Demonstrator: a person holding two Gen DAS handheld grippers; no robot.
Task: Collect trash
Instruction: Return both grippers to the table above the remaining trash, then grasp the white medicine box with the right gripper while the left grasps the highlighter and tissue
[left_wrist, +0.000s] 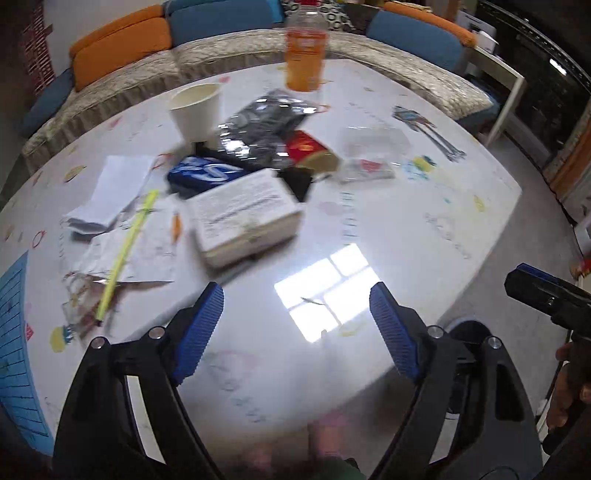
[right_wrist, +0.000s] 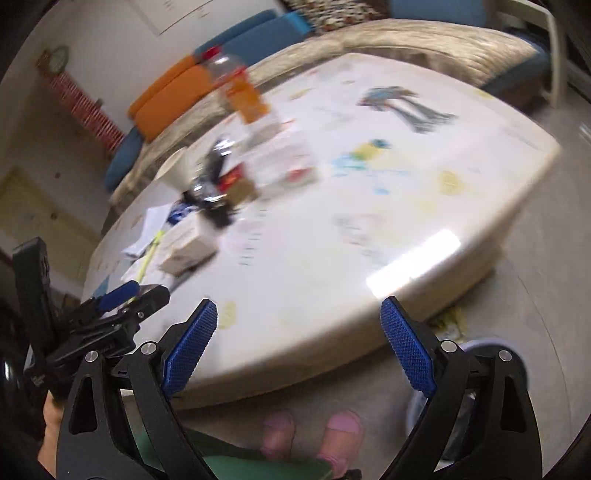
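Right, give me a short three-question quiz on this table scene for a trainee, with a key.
1. True or false: the left gripper is shut on the yellow straw.
2. Multiple choice: what stands at the far edge of the table? A) a bottle of orange drink B) a kettle C) a lamp
3. Fill in: the white box lies just right of the crumpled ____.

Key
1. False. Both the left gripper and the right gripper are open and hold nothing.
2. A, the bottle of orange drink, behind the paper cup.
3. Paper, which the yellow straw lies across.
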